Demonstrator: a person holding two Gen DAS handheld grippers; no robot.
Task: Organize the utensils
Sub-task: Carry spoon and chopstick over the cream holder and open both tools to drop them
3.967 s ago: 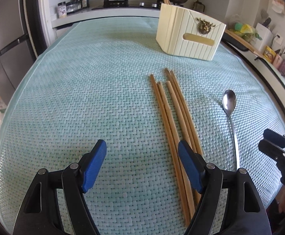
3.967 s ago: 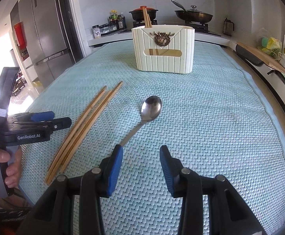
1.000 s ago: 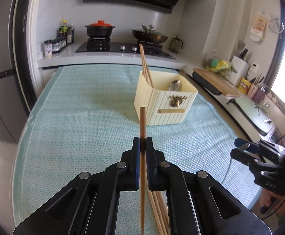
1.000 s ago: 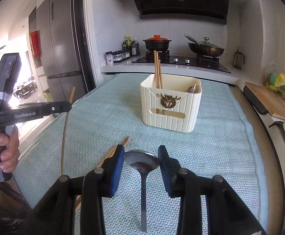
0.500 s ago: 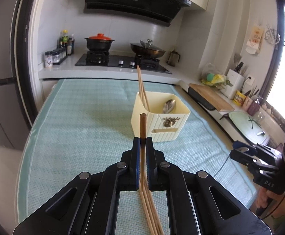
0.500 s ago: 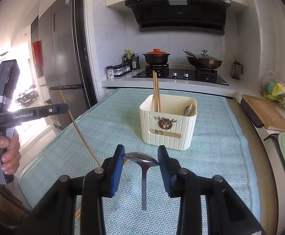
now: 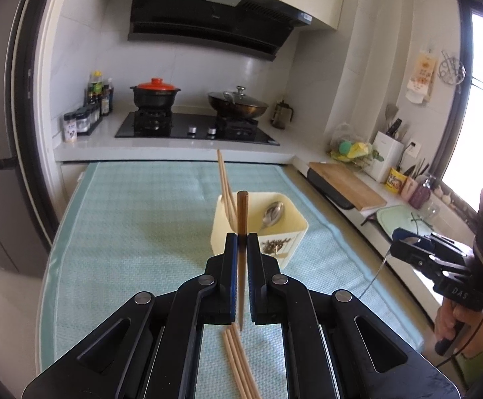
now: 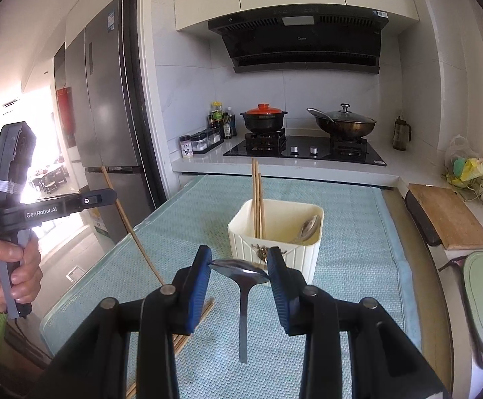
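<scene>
My left gripper (image 7: 241, 237) is shut on a wooden chopstick (image 7: 241, 206) held upright, high above the table and short of the cream utensil box (image 7: 286, 232). The box holds two chopsticks (image 7: 225, 183) and a spoon (image 7: 273, 213). My right gripper (image 8: 240, 266) is shut on the bowl of a metal spoon (image 8: 241, 274); its handle hangs down. It hovers in front of the box (image 8: 304, 259). Several chopsticks (image 7: 238, 362) lie on the teal mat below. The left gripper and its chopstick (image 8: 132, 229) show at the left of the right wrist view.
A teal woven mat (image 7: 142, 219) covers the table. A stove with a red-lidded pot (image 7: 155, 94) and a wok (image 7: 238, 104) stands behind. A cutting board (image 7: 344, 184) lies on the right counter. A fridge (image 8: 108, 99) stands at the left.
Both grippers have risen higher and come nearer the box, each carrying its utensil. The view into the box has opened up.
</scene>
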